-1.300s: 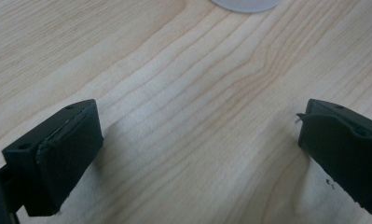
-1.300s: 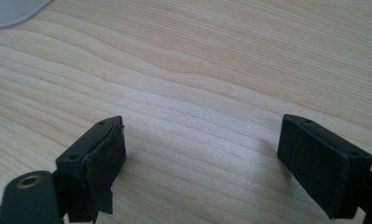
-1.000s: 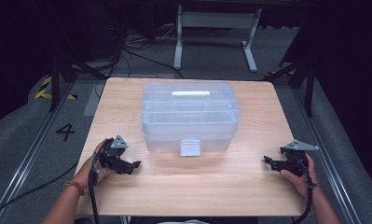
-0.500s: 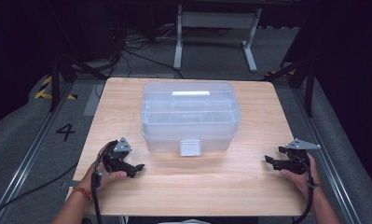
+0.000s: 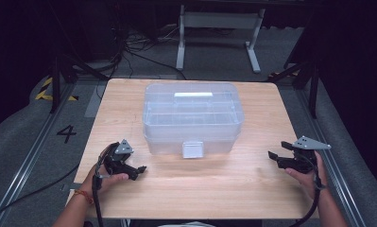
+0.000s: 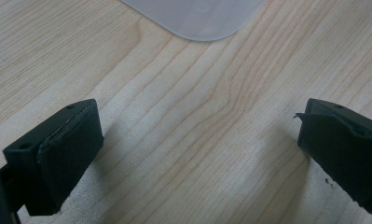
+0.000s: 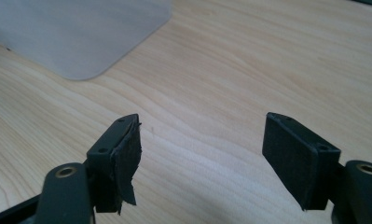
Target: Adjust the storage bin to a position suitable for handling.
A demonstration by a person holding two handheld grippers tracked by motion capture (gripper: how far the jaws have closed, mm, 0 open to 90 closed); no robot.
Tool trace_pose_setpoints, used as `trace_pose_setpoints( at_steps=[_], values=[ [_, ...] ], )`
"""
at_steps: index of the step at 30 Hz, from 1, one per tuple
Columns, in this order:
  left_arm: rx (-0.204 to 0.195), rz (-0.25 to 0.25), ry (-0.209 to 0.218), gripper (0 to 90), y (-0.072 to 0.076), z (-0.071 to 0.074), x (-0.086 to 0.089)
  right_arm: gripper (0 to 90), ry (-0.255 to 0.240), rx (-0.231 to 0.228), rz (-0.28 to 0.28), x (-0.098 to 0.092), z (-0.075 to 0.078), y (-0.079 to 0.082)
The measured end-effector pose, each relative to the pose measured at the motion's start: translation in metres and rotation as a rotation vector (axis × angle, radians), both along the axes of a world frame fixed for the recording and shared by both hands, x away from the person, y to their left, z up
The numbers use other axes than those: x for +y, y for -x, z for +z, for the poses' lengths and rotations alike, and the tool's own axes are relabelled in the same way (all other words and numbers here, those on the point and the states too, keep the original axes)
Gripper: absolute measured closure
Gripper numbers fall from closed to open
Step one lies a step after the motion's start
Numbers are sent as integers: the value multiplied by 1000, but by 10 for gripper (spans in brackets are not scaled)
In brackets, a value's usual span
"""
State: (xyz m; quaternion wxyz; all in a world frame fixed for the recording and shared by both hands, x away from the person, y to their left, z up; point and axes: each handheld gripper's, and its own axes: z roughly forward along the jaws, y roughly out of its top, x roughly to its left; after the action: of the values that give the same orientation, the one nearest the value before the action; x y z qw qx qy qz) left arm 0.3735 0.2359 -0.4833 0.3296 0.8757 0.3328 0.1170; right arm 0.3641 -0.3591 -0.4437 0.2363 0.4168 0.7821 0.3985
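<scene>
We start at the left tongs (image 5: 140,170): wide open, nothing held, low over the worktop (image 5: 129,99) just off the front-left corner of the clear plastic box (image 5: 192,118). The box sits mid-worktop, lid on, long axis running side to side, latch (image 5: 192,149) on its near face. The right tongs (image 5: 272,157) are also empty, their jaws just closing a bit with only bare wood between them (still clearly apart). They sit well off the box's right end, so the left hand is nearer. We see bare worktop in front of the box and at both ends; the right hand sits close to the worktop's right edge.
</scene>
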Motion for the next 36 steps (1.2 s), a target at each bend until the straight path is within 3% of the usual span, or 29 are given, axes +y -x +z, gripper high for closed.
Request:
trace_pose_setpoints(
  at_steps=[10, 17, 24, 33, 36],
  values=[
    [0, -1, 1, 4, 0, 0, 0, 289, -13, -60, 19, 7, 23, -1],
    [1, -2, 0, 4, 0, 0, 0, 286, 9, -91, 35, 12, 40, -6],
    [1, -1, 0, 4, 0, 0, 0, 279, -34, -129, 59, 18, 60, -14],
    [1, 0, 0, 4, 0, 0, 0, 269, -17, -172, 105, 42, 86, -25],
    [-2, -4, -5, 4, -1, 0, 0, 273, -42, -180, 117, 49, 94, -30]
  ],
)
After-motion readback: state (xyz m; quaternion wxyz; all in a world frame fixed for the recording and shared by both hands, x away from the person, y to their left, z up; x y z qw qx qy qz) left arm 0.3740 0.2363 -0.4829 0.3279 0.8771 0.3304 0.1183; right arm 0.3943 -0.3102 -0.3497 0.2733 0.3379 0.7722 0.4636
